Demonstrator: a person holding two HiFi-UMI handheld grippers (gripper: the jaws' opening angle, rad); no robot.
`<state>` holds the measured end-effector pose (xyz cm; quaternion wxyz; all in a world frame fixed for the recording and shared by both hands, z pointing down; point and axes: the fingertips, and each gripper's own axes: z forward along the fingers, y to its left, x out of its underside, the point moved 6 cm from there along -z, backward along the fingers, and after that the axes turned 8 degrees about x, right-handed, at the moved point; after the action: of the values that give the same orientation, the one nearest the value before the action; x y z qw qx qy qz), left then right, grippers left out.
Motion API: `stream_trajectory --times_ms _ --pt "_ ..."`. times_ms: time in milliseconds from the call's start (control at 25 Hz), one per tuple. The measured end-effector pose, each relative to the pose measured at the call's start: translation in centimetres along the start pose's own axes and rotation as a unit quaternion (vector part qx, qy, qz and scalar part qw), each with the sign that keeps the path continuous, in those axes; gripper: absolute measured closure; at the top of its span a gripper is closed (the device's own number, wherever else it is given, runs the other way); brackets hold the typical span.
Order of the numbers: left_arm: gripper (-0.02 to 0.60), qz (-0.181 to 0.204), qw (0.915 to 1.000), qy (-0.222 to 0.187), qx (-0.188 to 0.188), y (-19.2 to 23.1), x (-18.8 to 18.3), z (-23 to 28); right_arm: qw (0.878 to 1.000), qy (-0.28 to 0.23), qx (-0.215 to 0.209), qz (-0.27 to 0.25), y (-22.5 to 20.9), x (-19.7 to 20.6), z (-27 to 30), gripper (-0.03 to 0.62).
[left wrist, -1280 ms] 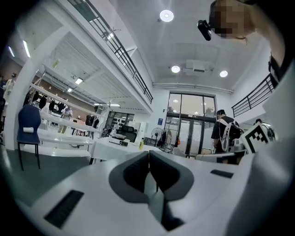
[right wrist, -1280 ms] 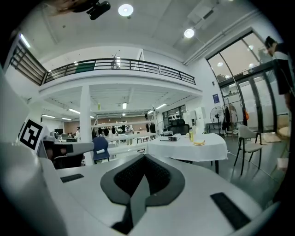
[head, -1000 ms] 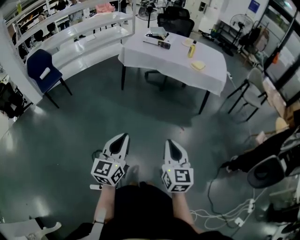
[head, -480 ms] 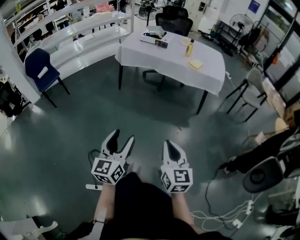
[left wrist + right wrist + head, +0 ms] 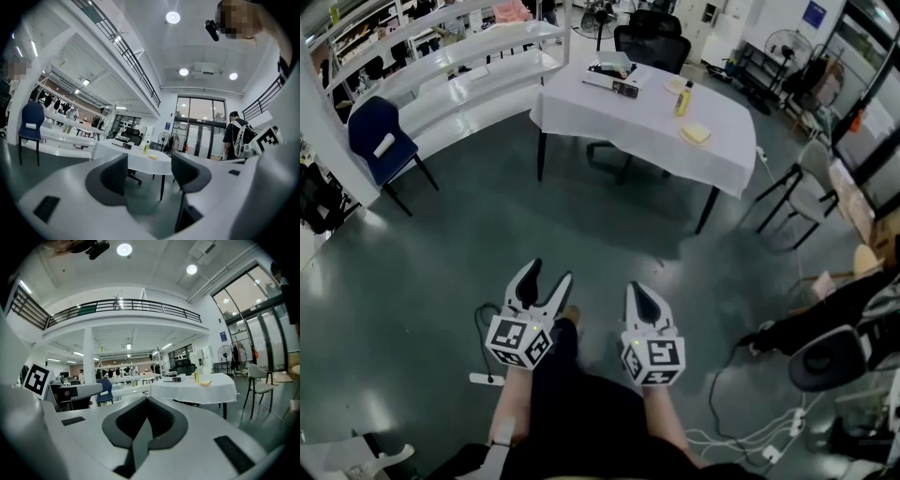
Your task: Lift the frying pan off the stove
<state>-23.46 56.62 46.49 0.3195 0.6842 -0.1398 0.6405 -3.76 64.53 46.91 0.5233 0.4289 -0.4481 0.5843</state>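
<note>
I see no frying pan and no stove that I can tell in any view. My left gripper (image 5: 550,272) is held low over the grey floor. Its jaws are opening, and nothing is between them (image 5: 150,176). My right gripper (image 5: 638,287) is beside it, shut and empty (image 5: 146,420). Both point toward a white-clothed table (image 5: 619,108) a few steps ahead. On the table lie a flat dark device (image 5: 614,84), a yellow bottle (image 5: 682,98) and a small yellow item (image 5: 695,133).
A blue chair (image 5: 375,141) and long white shelves (image 5: 459,66) stand at the left. A black office chair (image 5: 652,42) is behind the table and a grey chair (image 5: 811,187) is at the right. Cables (image 5: 741,436) trail on the floor near my right side.
The left gripper's jaws have gone from shut to open. The right gripper stays shut. Both hands have kept about the same place.
</note>
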Motion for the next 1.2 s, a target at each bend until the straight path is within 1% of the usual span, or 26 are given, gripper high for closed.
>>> stream_trajectory --times_ms 160,400,560,680,880,1040,1200 --pt "0.308 0.005 1.0 -0.002 0.007 2.3 -1.1 2.9 1.0 -0.001 0.008 0.001 -0.7 -0.9 3.7 0.588" --pt "0.308 0.013 0.9998 -0.01 0.01 6.8 -3.8 6.6 1.0 -0.009 0.014 -0.003 -0.4 -3.1 9.5 0.588" --pt "0.308 0.022 0.9996 -0.003 0.016 9.5 -5.1 8.5 1.0 -0.014 0.017 -0.004 -0.3 -4.5 13.0 0.588" --pt "0.308 0.026 0.9995 -0.003 0.017 11.8 -5.6 9.7 1.0 -0.019 0.023 -0.003 0.1 -4.9 15.4 0.588" --pt "0.308 0.029 0.9993 -0.003 0.024 14.7 -6.6 11.7 0.999 -0.021 0.032 -0.004 0.4 -5.5 18.5 0.588" --pt "0.308 0.031 0.999 -0.004 0.03 16.4 -7.3 13.4 0.999 -0.021 0.043 -0.001 0.1 -6.2 20.4 0.588" --pt "0.308 0.033 0.9988 -0.006 0.036 17.8 -7.6 14.9 0.999 -0.026 0.044 -0.001 -0.2 -6.6 22.5 0.588"
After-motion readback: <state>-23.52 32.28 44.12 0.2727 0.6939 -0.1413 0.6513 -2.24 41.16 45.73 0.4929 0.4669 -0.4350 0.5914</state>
